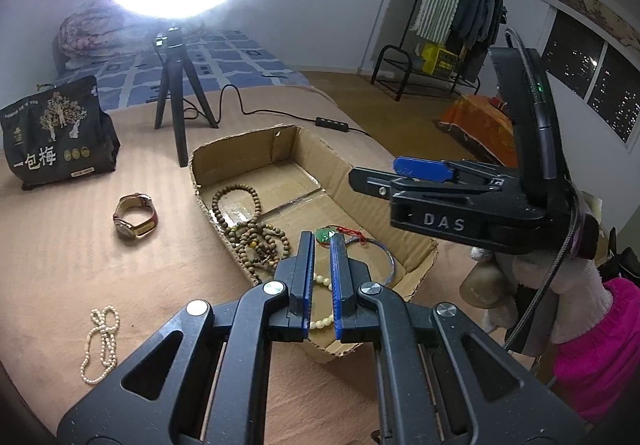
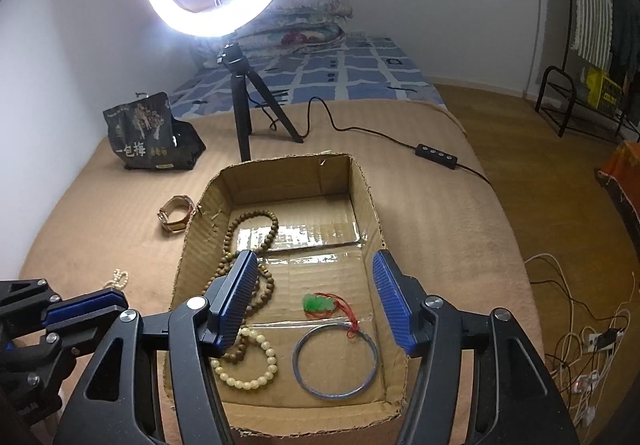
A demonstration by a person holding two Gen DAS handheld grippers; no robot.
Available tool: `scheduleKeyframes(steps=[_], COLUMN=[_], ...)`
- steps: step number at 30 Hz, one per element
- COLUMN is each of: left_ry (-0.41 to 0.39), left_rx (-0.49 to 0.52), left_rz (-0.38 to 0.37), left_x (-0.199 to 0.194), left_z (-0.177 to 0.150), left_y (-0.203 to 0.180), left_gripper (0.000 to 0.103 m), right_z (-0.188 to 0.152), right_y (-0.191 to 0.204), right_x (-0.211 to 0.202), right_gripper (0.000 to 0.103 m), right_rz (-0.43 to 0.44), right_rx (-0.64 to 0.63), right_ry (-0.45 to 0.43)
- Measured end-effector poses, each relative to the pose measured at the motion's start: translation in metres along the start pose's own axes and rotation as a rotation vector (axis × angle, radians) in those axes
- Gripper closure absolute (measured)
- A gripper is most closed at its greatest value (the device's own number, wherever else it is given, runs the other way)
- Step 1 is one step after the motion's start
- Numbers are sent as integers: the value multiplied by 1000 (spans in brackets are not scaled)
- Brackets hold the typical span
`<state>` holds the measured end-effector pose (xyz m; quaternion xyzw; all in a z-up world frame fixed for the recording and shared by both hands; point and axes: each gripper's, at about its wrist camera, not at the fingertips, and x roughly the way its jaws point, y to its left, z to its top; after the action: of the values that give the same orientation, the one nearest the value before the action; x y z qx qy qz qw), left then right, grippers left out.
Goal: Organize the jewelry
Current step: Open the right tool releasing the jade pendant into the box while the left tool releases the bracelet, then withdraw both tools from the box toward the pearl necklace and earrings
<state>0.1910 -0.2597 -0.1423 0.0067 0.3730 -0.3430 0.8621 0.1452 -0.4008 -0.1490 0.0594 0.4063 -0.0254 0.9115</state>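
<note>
An open cardboard box (image 2: 362,181) lies on the tan bedcover. Inside it are a brown wooden bead string (image 2: 232,233), a cream bead bracelet (image 2: 256,365), a green pendant on a red cord (image 2: 316,303) and a blue bangle (image 2: 336,361). My right gripper (image 2: 314,257) hovers open above the box with nothing between its fingers. My left gripper (image 1: 322,239) is shut and empty over the box's near left corner. A brown-strapped watch (image 1: 134,215) and a pearl necklace (image 1: 100,341) lie on the cover left of the box.
A ring light on a black tripod (image 2: 244,105) stands behind the box, its cable and switch (image 2: 436,156) trailing right. A dark snack bag (image 2: 148,133) sits at the back left. The bed edge drops to a wooden floor with tangled cables (image 2: 580,345) on the right.
</note>
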Motion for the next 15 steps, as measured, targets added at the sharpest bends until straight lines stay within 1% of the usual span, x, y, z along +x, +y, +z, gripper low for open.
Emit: scheduleKeyframes(steps=[8, 15], left_ry=[-4, -7], left_rx=[2, 5], left_rz=[26, 58], left_x=[-13, -33], left_z=[-3, -5], left_y=[5, 15], left_gripper=[98, 97], right_z=[0, -1], right_y=[4, 13], right_x=[-12, -33], right_gripper=[43, 43], right_rz=[-8, -3], right_rx=[1, -3], right_ry=[-10, -31])
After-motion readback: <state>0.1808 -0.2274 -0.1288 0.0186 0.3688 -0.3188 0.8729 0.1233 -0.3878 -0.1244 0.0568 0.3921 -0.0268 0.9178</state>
